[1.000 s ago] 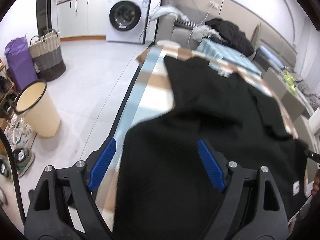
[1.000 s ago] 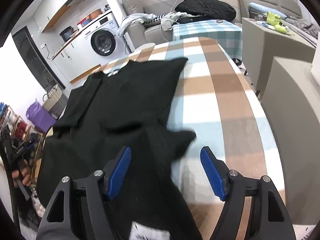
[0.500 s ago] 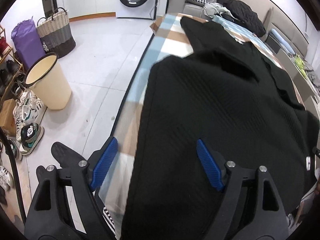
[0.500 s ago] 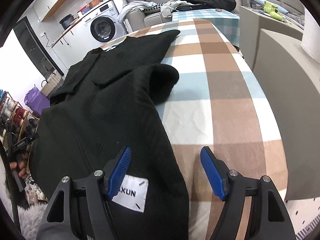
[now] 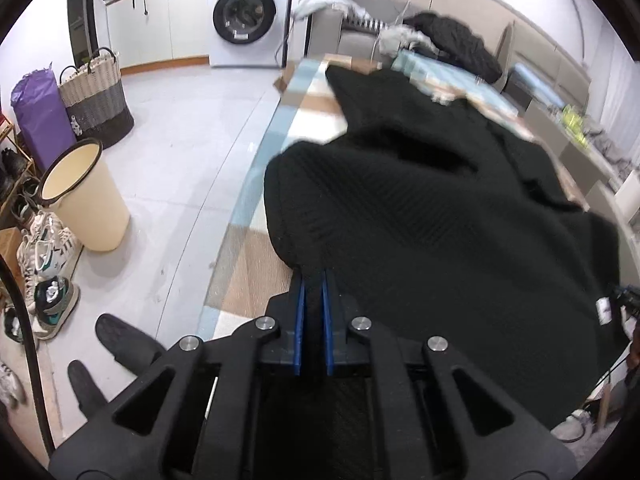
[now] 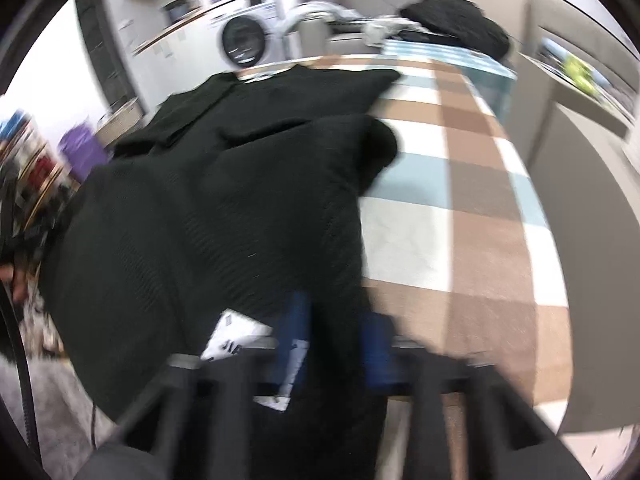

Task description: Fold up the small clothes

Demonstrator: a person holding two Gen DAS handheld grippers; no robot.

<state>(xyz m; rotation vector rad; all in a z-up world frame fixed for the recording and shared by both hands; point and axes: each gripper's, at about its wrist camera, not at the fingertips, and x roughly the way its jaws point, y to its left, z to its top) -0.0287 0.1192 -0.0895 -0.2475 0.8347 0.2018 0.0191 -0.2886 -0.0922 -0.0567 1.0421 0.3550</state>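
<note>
The left gripper is clenched on the near edge of a black knitted garment, its two blue pads pressed close with only a thin fold of the cloth between them. The right gripper also grasps the garment's near edge; the view is blurred, but dark cloth fills the narrow gap between its blue pads, and a white label on the hem shows just beside the left pad. From both grips the garment runs away across a table covered with a checked cloth of brown, pale blue and white squares. The near part of the garment is lifted and bulges in a rounded fold, while the far part lies flat on the cloth, reaching toward the far end of the table. In the left view the garment covers most of the table, leaving a strip of the checked cloth bare along the left edge; in the right view the right half of the cloth is bare. On the floor to the left stand a cream bin, a woven basket, a purple bag and several shoes. A washing machine stands against the far wall, and a dark heap of clothing lies on a sofa beyond the table.
</note>
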